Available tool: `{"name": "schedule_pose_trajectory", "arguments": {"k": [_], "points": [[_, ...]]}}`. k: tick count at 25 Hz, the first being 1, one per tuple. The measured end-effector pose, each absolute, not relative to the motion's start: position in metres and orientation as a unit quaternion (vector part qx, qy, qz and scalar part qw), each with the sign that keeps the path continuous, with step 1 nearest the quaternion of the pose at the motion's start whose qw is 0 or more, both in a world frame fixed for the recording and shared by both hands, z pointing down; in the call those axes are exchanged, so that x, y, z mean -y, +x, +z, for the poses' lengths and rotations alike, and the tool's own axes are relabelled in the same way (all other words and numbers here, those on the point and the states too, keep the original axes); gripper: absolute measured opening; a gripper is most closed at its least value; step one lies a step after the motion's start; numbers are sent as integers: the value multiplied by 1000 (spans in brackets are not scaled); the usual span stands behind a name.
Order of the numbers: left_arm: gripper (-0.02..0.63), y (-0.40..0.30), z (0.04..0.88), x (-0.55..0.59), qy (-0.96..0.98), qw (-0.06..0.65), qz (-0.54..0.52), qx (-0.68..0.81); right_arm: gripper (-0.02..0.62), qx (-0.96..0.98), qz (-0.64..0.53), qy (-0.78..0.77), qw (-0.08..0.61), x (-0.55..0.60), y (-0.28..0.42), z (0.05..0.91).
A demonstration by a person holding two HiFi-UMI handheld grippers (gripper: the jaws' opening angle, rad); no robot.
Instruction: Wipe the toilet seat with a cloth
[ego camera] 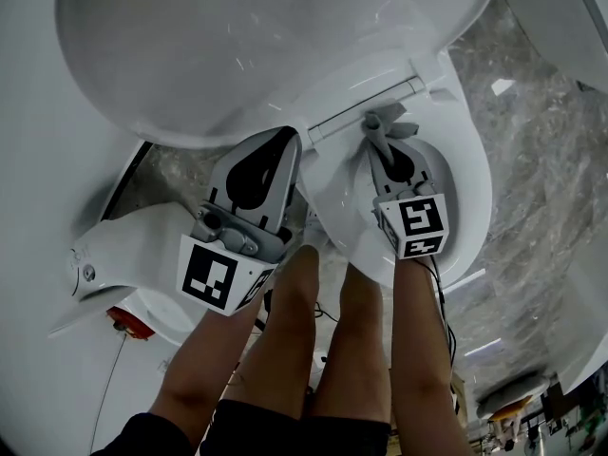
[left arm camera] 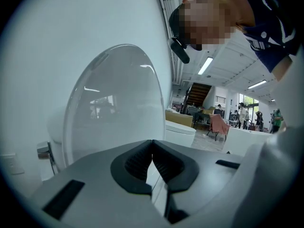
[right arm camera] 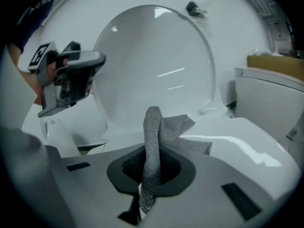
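Right gripper (right arm camera: 151,170) is clamped on the grey cloth (right arm camera: 156,132), which is bunched upright with a flap out over the toilet seat (right arm camera: 237,144) near the hinge end (contact unclear). Left gripper (left arm camera: 152,146) has jaws pressed together, empty, off beside the raised lid (left arm camera: 118,108). Suggest lowering the right so the flap lies flat, then dragging along the rim with light, even pressure and keeping the left clear.
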State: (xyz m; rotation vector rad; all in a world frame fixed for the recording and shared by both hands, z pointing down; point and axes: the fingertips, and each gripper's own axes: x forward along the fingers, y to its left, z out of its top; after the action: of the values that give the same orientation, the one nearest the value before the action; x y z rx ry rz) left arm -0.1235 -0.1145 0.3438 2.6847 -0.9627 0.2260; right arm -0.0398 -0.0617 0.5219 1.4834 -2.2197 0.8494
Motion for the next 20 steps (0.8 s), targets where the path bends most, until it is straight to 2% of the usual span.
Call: {"name": "schedule_pose_trajectory", "arguments": {"k": [5,9,14,20], "points": [[20,-123,343,116,929,141,77,332,29,667,334,662,75,70,77,519],[20,-124,342,120,928,140,75,337,28,625,321,705,94,60,116,516],[20,-123,339,123,928,138,72,338,28,656,315,675,120,70,91,517],[20,-122,337,123,928,135,71,341,29,769,299,545,145,80,-5,515]]}}
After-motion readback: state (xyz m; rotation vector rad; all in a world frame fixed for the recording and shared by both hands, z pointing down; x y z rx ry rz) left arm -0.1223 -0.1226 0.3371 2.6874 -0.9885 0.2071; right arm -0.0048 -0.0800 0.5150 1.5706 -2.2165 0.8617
